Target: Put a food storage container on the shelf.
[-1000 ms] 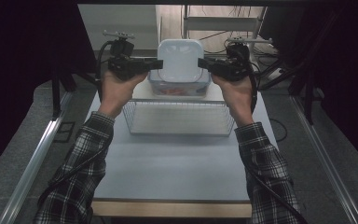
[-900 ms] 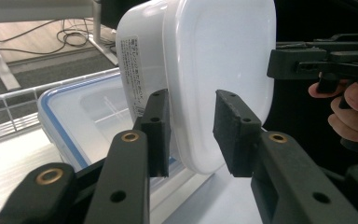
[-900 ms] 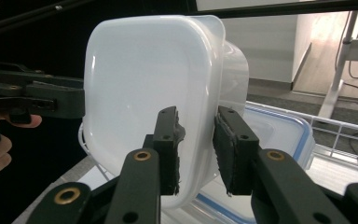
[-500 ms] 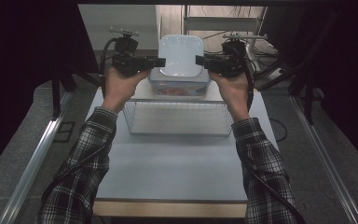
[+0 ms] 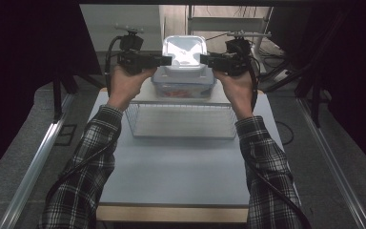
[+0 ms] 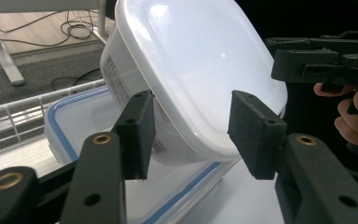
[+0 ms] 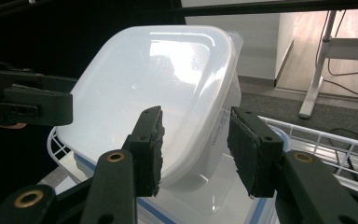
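While both my hands stay raised at the far end of the surface [image 5: 181, 167], a white tub [image 5: 185, 52] sits between them, on top of a clear blue-rimmed box [image 5: 183, 86] that stands behind a wire basket [image 5: 183, 119]. My left gripper [image 5: 164, 60] points in at the tub's left edge and my right gripper [image 5: 205, 59] at its right edge, so the tub lies straight ahead of each, equally near both. It looks roughly square, with no clear long axis, and it tilts in both gripper views.

In the left gripper view the left gripper's jaws have just been opening; the tub's rim runs between the pads [image 6: 137, 133], which stand spread and apart from it. In the right gripper view the right gripper's jaws have likewise just been opening, with the tub's rim between the pads [image 7: 151, 149] and a gap on each side. Neither gripper pinches anything, so I judge the tub now rests on the box alone.
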Available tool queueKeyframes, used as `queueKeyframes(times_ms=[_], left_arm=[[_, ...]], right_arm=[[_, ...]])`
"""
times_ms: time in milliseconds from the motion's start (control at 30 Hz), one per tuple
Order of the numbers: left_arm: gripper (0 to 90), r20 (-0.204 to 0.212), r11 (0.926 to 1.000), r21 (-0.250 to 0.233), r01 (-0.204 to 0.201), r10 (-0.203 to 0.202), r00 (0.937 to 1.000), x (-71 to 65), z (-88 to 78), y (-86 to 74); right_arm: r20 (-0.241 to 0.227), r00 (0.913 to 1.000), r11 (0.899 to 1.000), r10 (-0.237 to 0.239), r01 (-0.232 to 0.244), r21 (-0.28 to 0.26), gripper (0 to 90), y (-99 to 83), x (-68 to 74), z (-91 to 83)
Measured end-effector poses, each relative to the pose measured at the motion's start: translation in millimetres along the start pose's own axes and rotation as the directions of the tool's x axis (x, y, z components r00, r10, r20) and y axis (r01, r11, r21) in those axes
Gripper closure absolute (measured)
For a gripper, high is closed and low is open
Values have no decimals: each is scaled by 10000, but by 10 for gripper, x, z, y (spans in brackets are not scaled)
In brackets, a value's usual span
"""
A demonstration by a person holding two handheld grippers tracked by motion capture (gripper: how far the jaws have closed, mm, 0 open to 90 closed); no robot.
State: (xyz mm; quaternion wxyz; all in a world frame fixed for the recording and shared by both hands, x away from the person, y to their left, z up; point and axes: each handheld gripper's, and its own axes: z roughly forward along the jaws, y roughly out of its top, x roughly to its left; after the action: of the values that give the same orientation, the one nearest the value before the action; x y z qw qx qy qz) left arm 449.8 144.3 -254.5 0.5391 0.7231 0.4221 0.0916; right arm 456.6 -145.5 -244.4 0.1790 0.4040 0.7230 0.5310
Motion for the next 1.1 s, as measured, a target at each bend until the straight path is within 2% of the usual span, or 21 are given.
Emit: queueKeyframes(times_ms=[200, 333, 533, 600, 767, 933, 967, 1000, 1033, 1067, 1100], left_arm=[[474, -49, 9999, -78, 108, -108, 9999, 47, 19, 28], [455, 19, 9999, -57, 122, -122, 9999, 49, 22, 39], [415, 61, 9998, -171, -57, 58, 10000, 22, -8, 53], [402, 79, 9997, -231, -116, 118, 9999, 10, -29, 56], [360, 105, 9993, -251, -288, 291, 9995, -27, -76, 29], [275, 185, 9975, -318, -628, 634, 9978, -66, -76, -40], [257, 163, 9958, -270, -879, 883, 9960, -91, -68, -84], [248, 163, 9958, -270, -879, 883, 9960, -91, -68, -84], [232, 197, 9926, -232, -1191, 1195, 9926, -114, -65, -127], [222, 197, 9926, -232, -1191, 1195, 9926, -114, -65, -127], [213, 207, 9905, -189, -1363, 1367, 9904, -131, -66, -162]], right_arm=[[-96, 9999, 9999, 103, -103, -10, 554, 10, -11, 24], [25, 10000, 10000, 59, -59, 10, 539, 23, -8, 37], [-49, 10000, 9999, 81, -81, -78, 529, 39, -1, 14], [14, 10000, 10000, -92, 92, -14, 528, 46, 17, 0], [-192, 9997, 9999, -134, 134, -6, 496, 25, 44, -35], [-466, 9984, 9994, -324, 328, 86, 444, -16, 72, -75], [-573, 9972, 9987, -486, 493, 120, 418, -46, 89, -101], [-573, 9972, 9987, -486, 493, 120, 418, -46, 89, -101], [-698, 9957, 9979, -617, 629, 158, 388, -78, 100, -120], [-698, 9957, 9979, -617, 629, 158, 388, -78, 100, -120], [-799, 9946, 9975, -664, 682, 204, 359, -104, 104, -140]])
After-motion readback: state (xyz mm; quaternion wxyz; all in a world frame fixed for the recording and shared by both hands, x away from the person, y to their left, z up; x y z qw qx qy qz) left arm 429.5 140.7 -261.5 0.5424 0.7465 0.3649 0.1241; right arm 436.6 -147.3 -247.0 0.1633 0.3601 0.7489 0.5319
